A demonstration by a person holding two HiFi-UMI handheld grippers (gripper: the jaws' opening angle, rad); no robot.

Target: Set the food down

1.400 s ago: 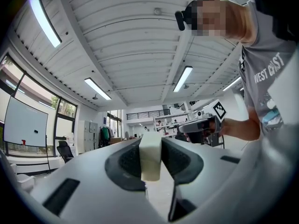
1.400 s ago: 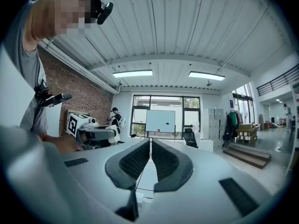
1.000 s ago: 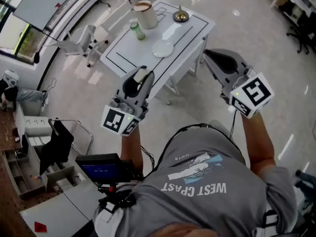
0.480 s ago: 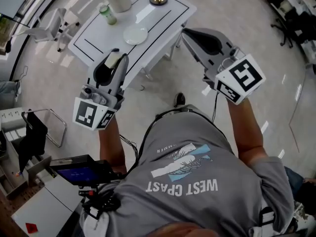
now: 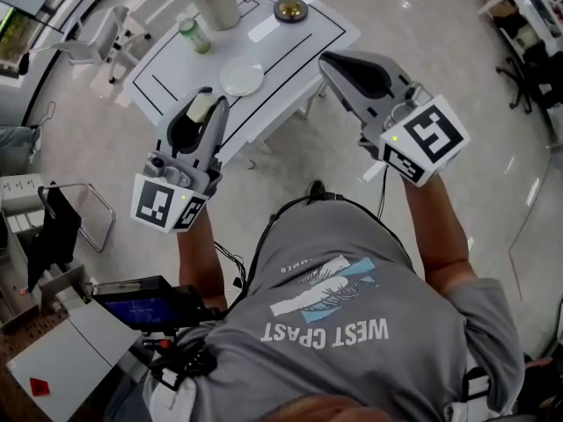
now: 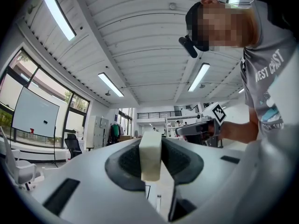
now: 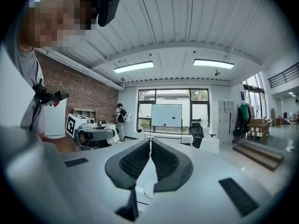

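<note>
A pale cream block of food (image 6: 151, 155) sits clamped between the jaws of my left gripper (image 6: 151, 158). In the head view the left gripper (image 5: 205, 102) is held in the air short of the white table's near edge, with the food (image 5: 201, 108) at its tip. A small white plate (image 5: 241, 79) lies on the table (image 5: 290, 47) just beyond that tip. My right gripper (image 5: 327, 60) hovers off the table's right corner. In the right gripper view its jaws (image 7: 150, 149) touch with nothing between them.
On the table stand a green bottle (image 5: 195, 35), a large white cup or bucket (image 5: 215, 0) and a brass dish (image 5: 290, 9). White chairs (image 5: 92, 38) stand left of it. A cart with a screen (image 5: 145, 310) is by my left side. The floor is glossy tile.
Over the last second both grippers have shifted left in the head view and the table has slid toward the top. The food stays clamped; the right jaws stay shut.
</note>
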